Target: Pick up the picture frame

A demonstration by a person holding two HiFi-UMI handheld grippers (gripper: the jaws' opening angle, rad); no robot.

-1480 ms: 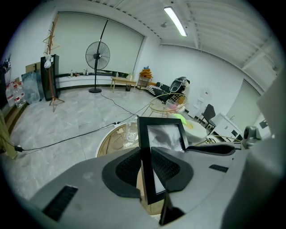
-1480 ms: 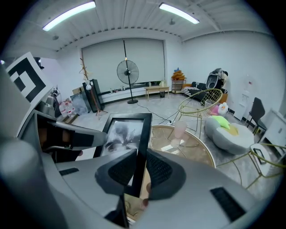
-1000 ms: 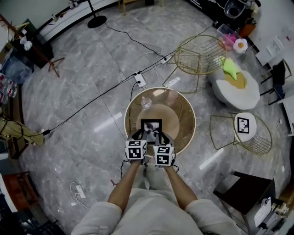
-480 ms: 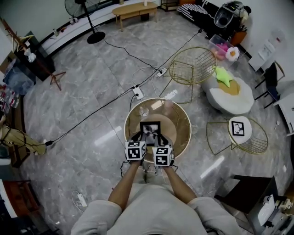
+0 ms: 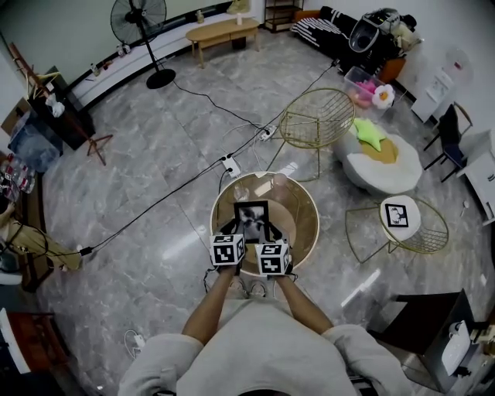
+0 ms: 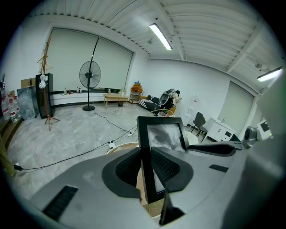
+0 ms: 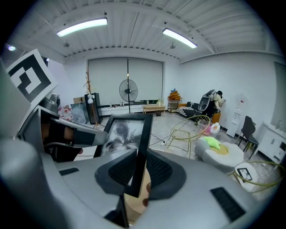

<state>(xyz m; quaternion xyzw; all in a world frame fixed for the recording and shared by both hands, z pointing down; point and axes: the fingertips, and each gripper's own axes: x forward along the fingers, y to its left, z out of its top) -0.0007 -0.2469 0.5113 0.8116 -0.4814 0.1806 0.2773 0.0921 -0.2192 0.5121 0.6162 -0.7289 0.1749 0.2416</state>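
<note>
In the middle of a big room with a grey marble floor [image 5: 139, 209], a round surface [image 5: 308, 224] with a gold rim and a wooden top is sitting right in front of the person. Off to the far right a gold wire chair [image 5: 313, 116] is standing next to a white pouf [image 5: 379, 158], and a second wire chair [image 5: 433, 232] is standing just right of the surface. A standing fan [image 5: 141, 19] is sitting way off at the far left. A black cable [image 5: 155, 205] is running across the floor to a power strip [image 5: 229, 164] just beyond the surface.

Now the main bit: the picture frame [image 5: 252, 219], black with a greyish photo in it, is being held upright over the near half of the surface, one gripper on each side edge. The left gripper [image 5: 234, 227] is clamping its jaws on the frame's left edge, and the pads are pressing the black border from both sides in the left gripper view. The right gripper [image 5: 271, 230] is doing the same on the right edge, jaws pinching the border. In both gripper views the wooden top is showing below the frame's bottom edge. Both of the person's forearms are reaching out side by side, close together.
</note>
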